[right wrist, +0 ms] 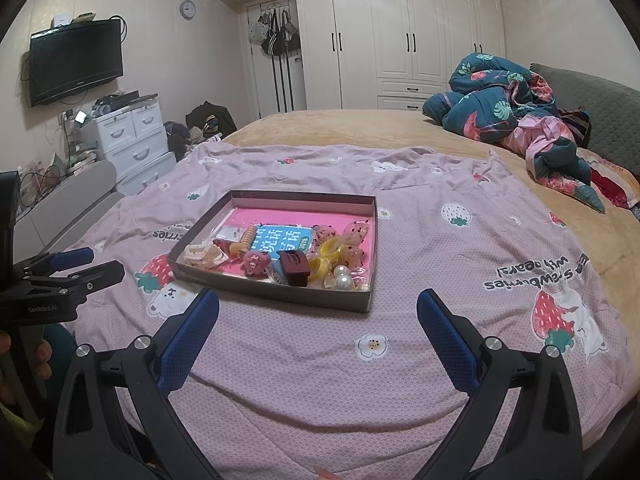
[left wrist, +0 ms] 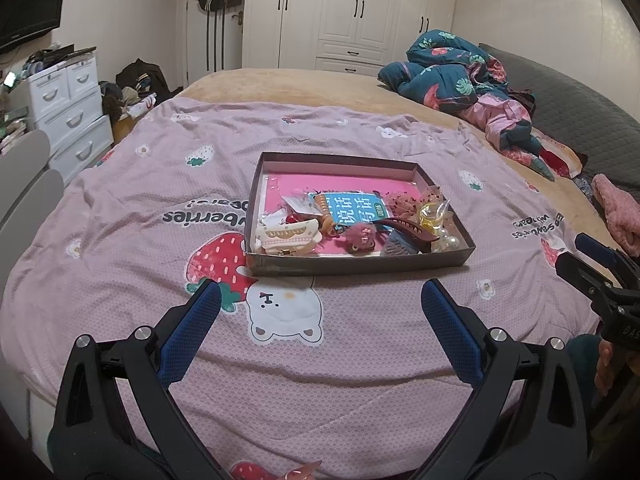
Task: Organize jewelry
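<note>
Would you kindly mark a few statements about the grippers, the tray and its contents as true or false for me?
1. Both grippers are open and hold nothing. True: the left gripper and the right gripper each show spread fingers over bare blanket.
2. The tray sits on a wooden desk. False: it rests on the pink strawberry blanket on the bed.
3. The pearl beads lie in a near corner of the tray. True.
4. The dark brown hair claw lies outside the tray on the blanket. False: it is inside the tray, near the front wall.
5. The tray is empty apart from a blue booklet. False: clips, beads and other accessories are piled around it.
</note>
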A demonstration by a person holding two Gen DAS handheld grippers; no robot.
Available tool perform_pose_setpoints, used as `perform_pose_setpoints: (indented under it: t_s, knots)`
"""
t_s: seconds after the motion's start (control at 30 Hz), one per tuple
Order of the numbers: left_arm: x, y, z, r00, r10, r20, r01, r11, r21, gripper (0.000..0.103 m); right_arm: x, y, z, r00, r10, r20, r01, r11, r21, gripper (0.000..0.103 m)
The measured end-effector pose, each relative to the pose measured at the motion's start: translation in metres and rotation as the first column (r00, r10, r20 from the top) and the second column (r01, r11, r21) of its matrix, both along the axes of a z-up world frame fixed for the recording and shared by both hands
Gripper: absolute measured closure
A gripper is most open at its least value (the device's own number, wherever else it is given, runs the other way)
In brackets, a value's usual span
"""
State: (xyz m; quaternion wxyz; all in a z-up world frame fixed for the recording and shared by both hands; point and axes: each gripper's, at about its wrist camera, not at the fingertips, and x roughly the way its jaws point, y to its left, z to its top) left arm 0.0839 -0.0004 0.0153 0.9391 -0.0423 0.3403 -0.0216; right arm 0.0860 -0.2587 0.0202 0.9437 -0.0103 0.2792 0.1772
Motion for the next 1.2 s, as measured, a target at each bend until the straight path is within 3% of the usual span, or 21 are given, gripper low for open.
perform_pose_setpoints:
  t_s: [0.57, 0.93, 1.1, 1.2]
  knots:
    - [0.000, -0.002, -0.004, 1.000, 0.008, -0.008, -0.008, 1.000, 0.010, 0.009, -0.001, 0.000, 0.000, 1.000, 0.000, 0.000, 0.000, 1.000, -0.002, 0.004]
    - [0.002, 0.005, -0.008, 0.999, 0.021, -0.035, -0.021, 1.000, -0.011, 0.009, -0.001, -0.002, -0.001, 1.000, -0.003, 0.002, 0.003, 1.000, -0.005, 0.004]
    - [0.003, 0.014, -0.009, 0.999, 0.015, -0.037, -0.018, 0.998, -0.066, 0.009, 0.001, -0.007, -0.001, 1.000, -0.019, 0.001, 0.019, 1.000, -0.002, 0.004]
    - [0.007, 0.024, -0.010, 0.998, 0.051, -0.043, -0.054, 0.996, -0.066, 0.009, 0.012, -0.018, -0.004, 0.998, -0.054, -0.012, 0.054, 0.998, 0.010, 0.004]
